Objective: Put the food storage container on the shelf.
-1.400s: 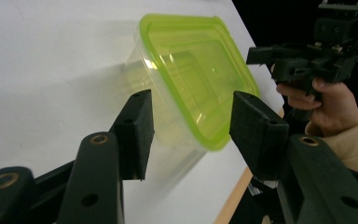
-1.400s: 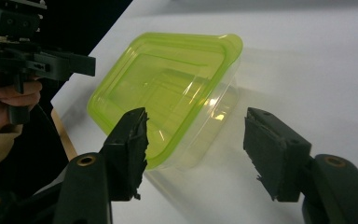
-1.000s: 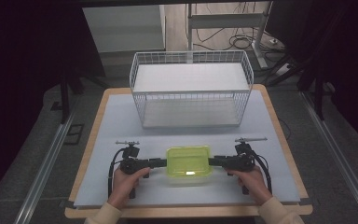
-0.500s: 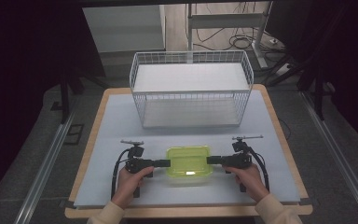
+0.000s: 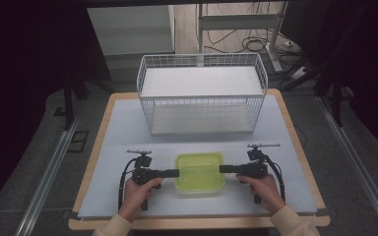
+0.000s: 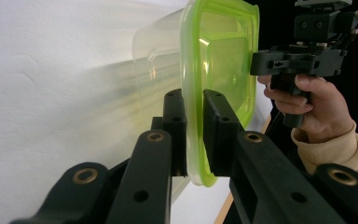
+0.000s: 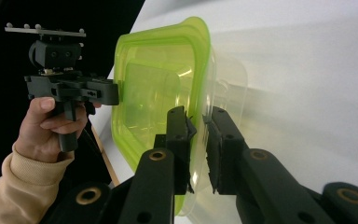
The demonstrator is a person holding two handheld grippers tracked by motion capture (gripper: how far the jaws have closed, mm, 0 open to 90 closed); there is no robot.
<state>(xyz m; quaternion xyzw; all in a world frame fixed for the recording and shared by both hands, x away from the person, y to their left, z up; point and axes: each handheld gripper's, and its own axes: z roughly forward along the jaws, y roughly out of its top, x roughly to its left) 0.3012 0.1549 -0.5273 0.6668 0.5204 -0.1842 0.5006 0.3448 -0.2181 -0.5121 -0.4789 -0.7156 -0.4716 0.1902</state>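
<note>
High view: both forearms come in from the near edge, each hand wrapped round a pistol-style handle, and the two grippers point inward at one another across a green-lidded box. The left hand holds the left gripper level, its tips at the box's left rim; the right hand holds the right gripper the same way at the right rim. The box sits between the two sets of tips, near the front edge of the table.

In the left gripper view, the two black jaws are clamped on the lid's green rim, one jaw on each face of it, with the clear tub on the far side of the left jaw. Beyond the box, the other gripper meets the opposite rim, gripped by a hand in a tan sleeve.

In the right gripper view, the jaws likewise pinch the rim, lid on one side and tub wall on the other.

Ahead of both grippers, a band of bare table separates the box from a white wire basket standing at the back. Outward of each hand, bare table runs to the side edges.
</note>
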